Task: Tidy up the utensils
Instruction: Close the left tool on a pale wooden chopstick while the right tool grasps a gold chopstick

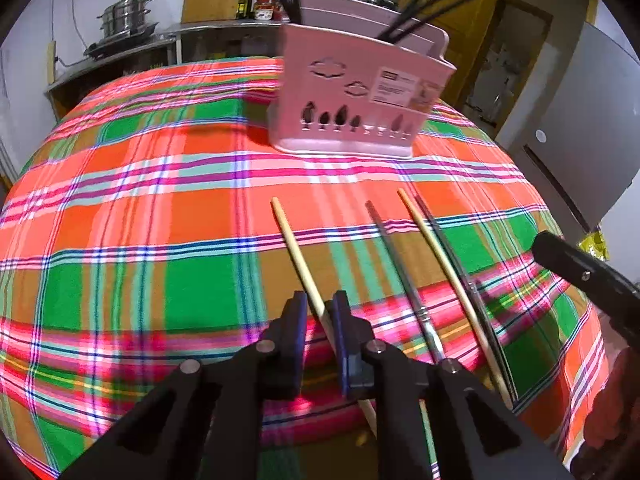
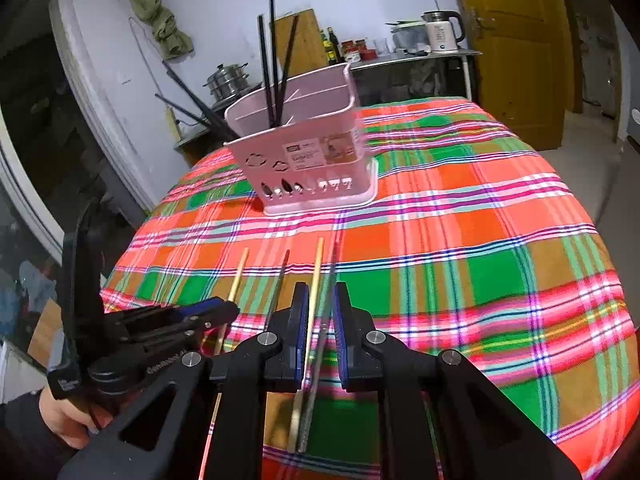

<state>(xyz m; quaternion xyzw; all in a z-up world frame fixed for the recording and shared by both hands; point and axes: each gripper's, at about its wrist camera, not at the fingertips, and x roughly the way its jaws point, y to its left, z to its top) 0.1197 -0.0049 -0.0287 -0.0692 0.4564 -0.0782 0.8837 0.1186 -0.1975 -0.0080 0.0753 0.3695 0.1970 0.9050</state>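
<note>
A plaid tablecloth (image 1: 140, 220) is being worked over. One wooden chopstick (image 1: 296, 258) is being straddled lengthwise by the parted left gripper (image 1: 320, 308); a wooden-and-metal pair (image 2: 316, 308) is being straddled by the parted right gripper (image 2: 320, 300). The pink holder (image 2: 304, 152) is standing ahead.

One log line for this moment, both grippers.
left hand-held gripper: open, straddling wooden chopstick | right hand-held gripper: open, straddling two chopsticks | pink holder: upright

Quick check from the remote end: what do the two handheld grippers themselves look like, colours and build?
Both match: the left gripper and right gripper have matte black angular linkage arms with silver round pivot pins and blue pads lining the fingers. The left gripper's body carries small white lettering, unreadable.
</note>
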